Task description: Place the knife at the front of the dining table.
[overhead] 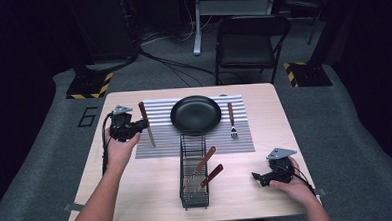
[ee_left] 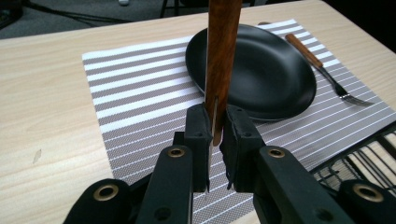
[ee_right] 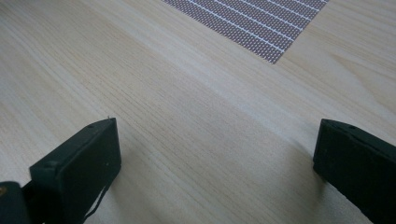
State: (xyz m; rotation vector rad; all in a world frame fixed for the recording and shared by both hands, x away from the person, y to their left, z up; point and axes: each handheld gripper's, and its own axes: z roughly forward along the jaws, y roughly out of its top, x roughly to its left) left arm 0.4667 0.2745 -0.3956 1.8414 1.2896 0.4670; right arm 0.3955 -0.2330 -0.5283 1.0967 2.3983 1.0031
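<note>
My left gripper (overhead: 143, 125) is shut on a knife (overhead: 146, 123) with a brown wooden handle, held over the left part of the striped placemat (overhead: 160, 142). In the left gripper view the handle (ee_left: 223, 51) rises between the pads (ee_left: 198, 135) and the thin blade runs down between them. A black plate (overhead: 195, 114) lies on the mat's middle, with a wooden-handled fork (overhead: 231, 120) to its right. My right gripper (overhead: 256, 178) rests low on the table's right front. Its jaws stand wide apart over bare wood (ee_right: 196, 135) with nothing between them.
A black wire basket (overhead: 193, 176) stands at the front middle and holds two wooden-handled utensils (overhead: 206, 167). A folding chair (overhead: 248, 40) stands behind the table. The basket's corner (ee_left: 364, 163) lies close to the right of my left gripper.
</note>
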